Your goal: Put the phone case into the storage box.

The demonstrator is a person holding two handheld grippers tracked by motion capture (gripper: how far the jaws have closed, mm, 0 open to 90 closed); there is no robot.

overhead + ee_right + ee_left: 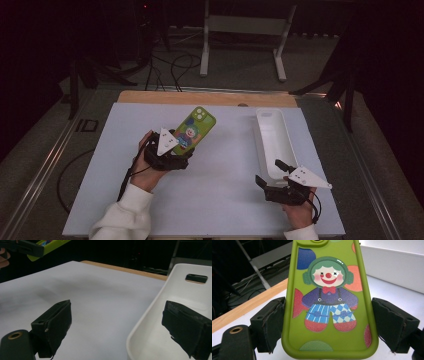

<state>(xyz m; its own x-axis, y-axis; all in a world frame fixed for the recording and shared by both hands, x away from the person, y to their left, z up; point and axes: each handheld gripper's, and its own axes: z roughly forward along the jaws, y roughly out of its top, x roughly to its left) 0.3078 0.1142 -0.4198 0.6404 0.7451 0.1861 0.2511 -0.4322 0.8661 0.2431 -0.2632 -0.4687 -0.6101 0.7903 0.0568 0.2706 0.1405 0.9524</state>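
Observation:
A phone in a green case [197,127] printed with a clown is gripped at its lower end by my left gripper [183,149], left of the mat's centre. In the left gripper view both black pads [270,322] press the long edges of the phone [328,290], which points up and away. My right gripper [270,173] stands open at the near end of the long white tray [280,145]. In the right gripper view the tray's rim [150,312] runs between the open jaws of the right gripper [117,322], with one jaw over the mat and one over the tray. The phone [50,244] shows at top left, raised above the mat.
A pale blue mat [215,190] covers a wooden tabletop [200,96]. The white tray lies lengthwise at the mat's right side and has a handle slot [196,278] in its far end. Cables and a white stand [245,25] sit on the floor beyond the table.

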